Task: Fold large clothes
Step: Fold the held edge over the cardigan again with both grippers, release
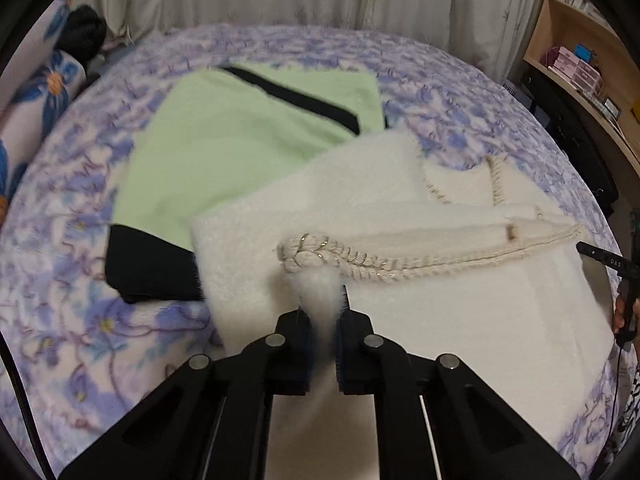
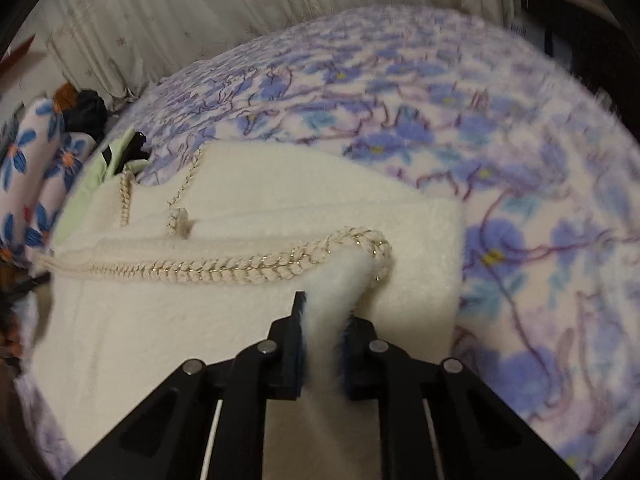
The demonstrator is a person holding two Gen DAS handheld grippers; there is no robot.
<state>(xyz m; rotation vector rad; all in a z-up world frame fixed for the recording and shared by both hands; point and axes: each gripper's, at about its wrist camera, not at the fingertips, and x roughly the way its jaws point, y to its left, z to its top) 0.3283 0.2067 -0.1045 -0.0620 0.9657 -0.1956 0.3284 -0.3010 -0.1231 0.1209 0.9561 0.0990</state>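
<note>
Fleece pinched in both claws: our left claw and right claw each clamp the braided hem of the cream garment lying on the floral bed. We should lift evenly, keeping the edge taut.

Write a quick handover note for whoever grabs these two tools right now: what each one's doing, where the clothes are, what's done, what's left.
Left tool: shut on the cream garment's braided edge.
Right tool: shut on the same edge, further along.
Cream garment lies on the floral bedspread, partly over the green garment.
Done: both ends gripped.
Left: fold the cream garment over, then see to the green one.
</note>
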